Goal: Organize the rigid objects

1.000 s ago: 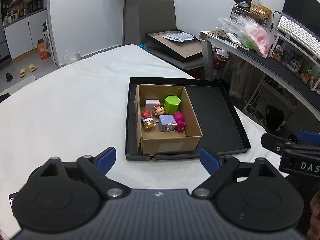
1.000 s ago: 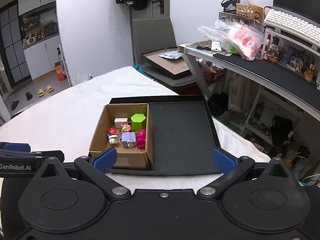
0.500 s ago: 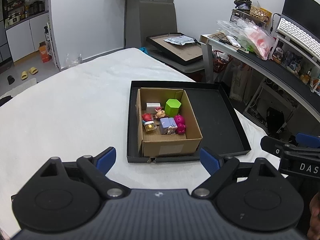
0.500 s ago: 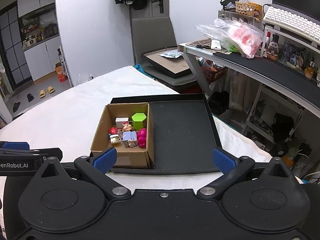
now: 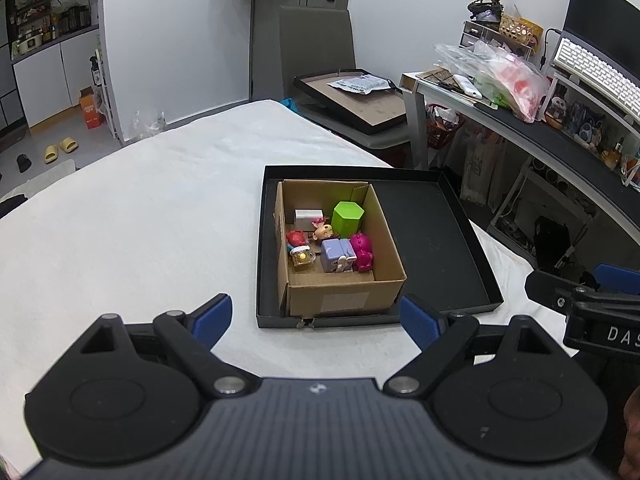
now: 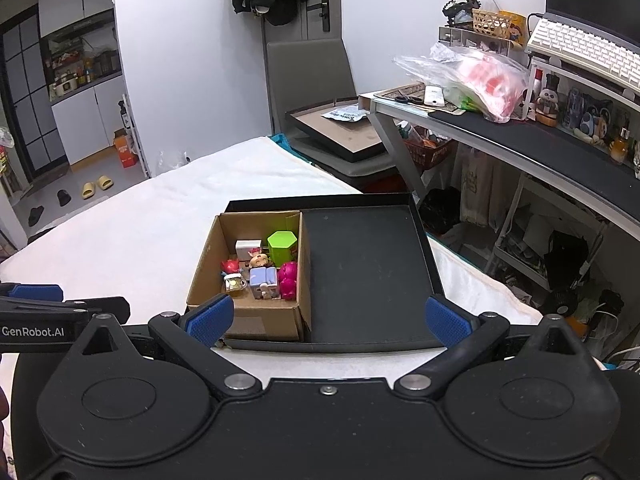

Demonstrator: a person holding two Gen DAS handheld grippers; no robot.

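Both tools spread and empty, left tool (image 5: 316, 316) and right tool (image 6: 326, 318) short of the brown cardboard box (image 5: 344, 296): descend vertically onto the green hexagonal block (image 5: 347, 216), clear of the box walls.

White walls, a grey chair (image 6: 310, 76), a cluttered desk (image 6: 532, 140).

Both tools are matte black with twin round discs, silver pivot screws and blue ribbed pads on the fingertips, the left gripper (image 5: 316, 316) having a ridged dark-blue-grey housing and white "GenRobot.AI" lettering, the right gripper (image 6: 329, 318) showing white letters "DAS" on its side.
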